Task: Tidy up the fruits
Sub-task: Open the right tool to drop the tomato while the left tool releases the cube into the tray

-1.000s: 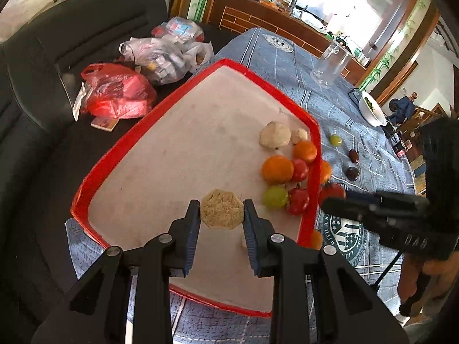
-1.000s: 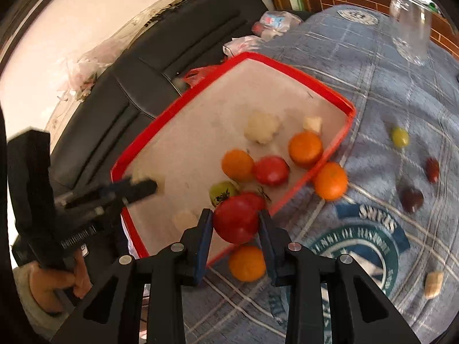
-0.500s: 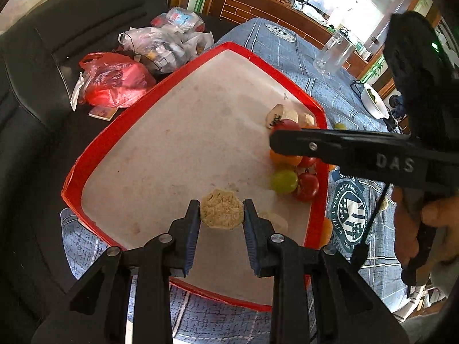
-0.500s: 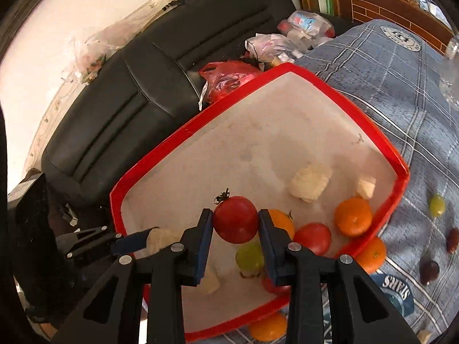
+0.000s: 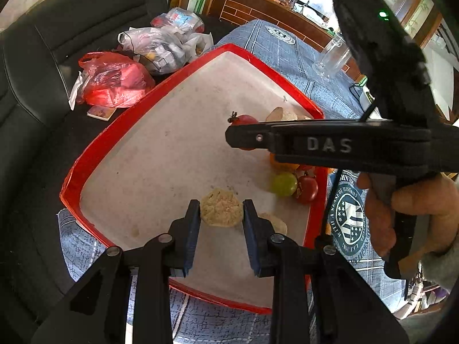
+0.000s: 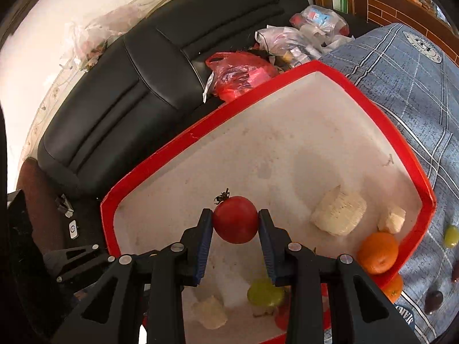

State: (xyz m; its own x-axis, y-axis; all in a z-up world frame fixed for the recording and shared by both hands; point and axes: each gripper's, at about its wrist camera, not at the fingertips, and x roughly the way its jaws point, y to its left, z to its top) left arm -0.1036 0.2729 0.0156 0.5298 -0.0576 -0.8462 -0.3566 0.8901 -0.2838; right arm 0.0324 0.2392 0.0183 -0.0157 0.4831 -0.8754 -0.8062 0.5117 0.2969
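Over the red-rimmed white tray's [image 5: 94,134] near corner, the left hand-held gripper [image 5: 221,210] is clamped on a tan, rough-surfaced octagonal fruit piece [image 5: 221,207]. The right hand-held gripper [image 6: 235,223] pinches a round red tomato [image 6: 235,219] above mid-tray. Several fruits lie inside by the right rim; a small green fruit [image 6: 451,235] and others remain on the worktop's blue plaid cloth [image 6: 407,71].

Both wrist views above red tray [image 5: 94,149]

Red tray [image 6: 183,140], glass [image 5: 332,60] on blue plaid tablecloth [image 6: 401,66].

orange [image 5: 282,165] mostly behind right gripper [image 5: 243,140]; glass [image 5: 332,60] partly hidden too
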